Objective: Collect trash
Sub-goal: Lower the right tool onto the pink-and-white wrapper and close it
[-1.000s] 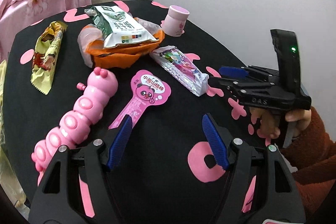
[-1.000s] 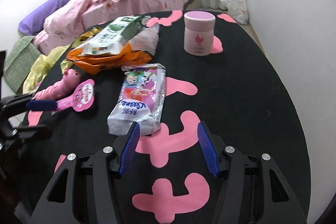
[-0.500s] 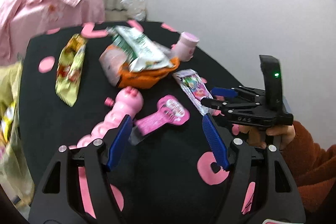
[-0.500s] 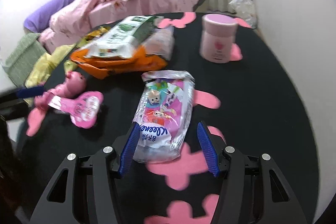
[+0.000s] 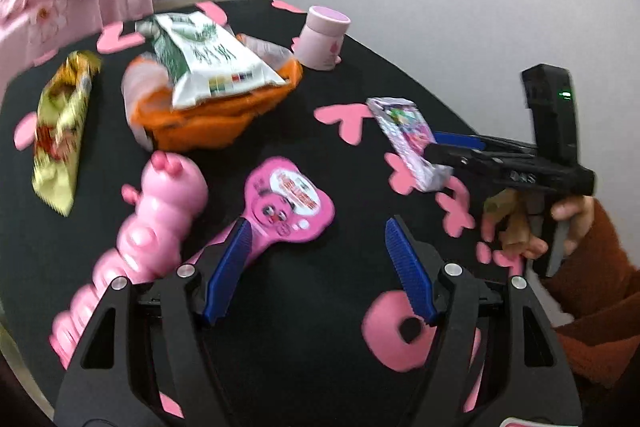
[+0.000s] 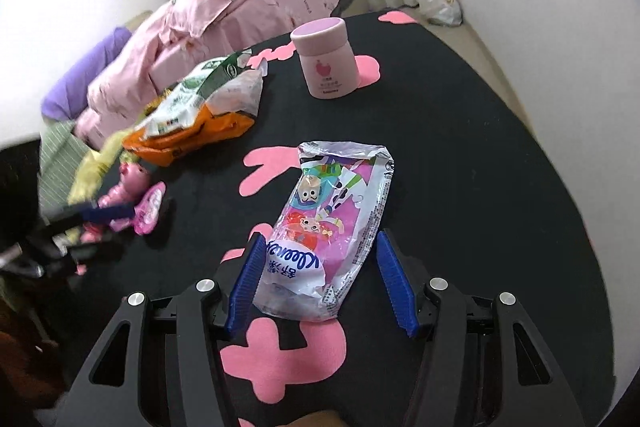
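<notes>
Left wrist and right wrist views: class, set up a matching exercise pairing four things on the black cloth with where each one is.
Things:
1. crinkled tissue packet
2. pink lidded jar
3. white-and-green snack bag
4. pink heart-shaped lollipop wrapper

Places:
A. lying on the orange bag
B. standing upright at the far side of the table
C. between the open right gripper's blue pads
D. beside the pink caterpillar toy, its stem by the left gripper

Pairs: 1-C, 2-B, 3-A, 4-D

My left gripper [image 5: 316, 259] angled down, jaws spread wide. My right gripper [image 6: 318, 277] angled down, jaws apart, hand [image 5: 532, 227] gripping handle.
</notes>
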The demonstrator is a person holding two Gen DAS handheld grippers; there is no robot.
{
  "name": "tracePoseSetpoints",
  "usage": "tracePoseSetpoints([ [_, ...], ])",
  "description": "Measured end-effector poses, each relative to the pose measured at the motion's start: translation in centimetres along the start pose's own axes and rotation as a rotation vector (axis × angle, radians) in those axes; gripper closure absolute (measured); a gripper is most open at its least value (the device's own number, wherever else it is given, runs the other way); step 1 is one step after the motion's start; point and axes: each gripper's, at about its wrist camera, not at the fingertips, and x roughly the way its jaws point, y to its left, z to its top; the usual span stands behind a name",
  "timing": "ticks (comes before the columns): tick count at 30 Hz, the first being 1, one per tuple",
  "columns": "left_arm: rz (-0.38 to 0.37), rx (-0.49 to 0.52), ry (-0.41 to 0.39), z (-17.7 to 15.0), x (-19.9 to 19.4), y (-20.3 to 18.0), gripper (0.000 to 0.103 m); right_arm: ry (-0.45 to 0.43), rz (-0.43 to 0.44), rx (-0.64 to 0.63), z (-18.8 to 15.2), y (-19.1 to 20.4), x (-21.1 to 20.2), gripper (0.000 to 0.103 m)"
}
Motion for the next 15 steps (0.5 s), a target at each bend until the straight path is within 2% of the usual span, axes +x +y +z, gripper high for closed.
tracePoseSetpoints([
  [2,-0.078,-0.029,0.035,-0.4,-0.4,-0.4,0.037,0.015,-0.026,0.000,0.2,0.0,-0.2,0.049],
  [3,-0.086,-0.029,0.033,-0.6,-0.7,-0.7,0.037,-0.002,-0.095,-0.022,0.0,0.5,-0.7,0.049],
  [4,-0.071,-0.020,0.023,-0.8,-1.1,-1.0,0.037,-0.039,-0.158,-0.069,-0.2,1.3,-1.3,0.049],
  [6,-0.009,-0.004,-0.003,-0.7,-1.7,-1.3,0.037,-0.086,-0.226,-0.143,-0.8,2.7,-2.2,0.049],
  [10,0.062,0.011,-0.077,0.2,-3.0,-0.9,0.037,-0.094,-0.215,-0.165,-1.4,3.4,-2.8,0.049],
  [13,0.079,0.027,-0.094,1.0,-3.0,-0.3,0.037,-0.057,-0.205,-0.142,-1.8,3.1,-1.5,0.049],
  [15,0.091,0.050,-0.090,1.5,-2.4,-0.1,0.037,-0.059,-0.171,-0.103,-2.1,2.4,-1.2,0.055],
])
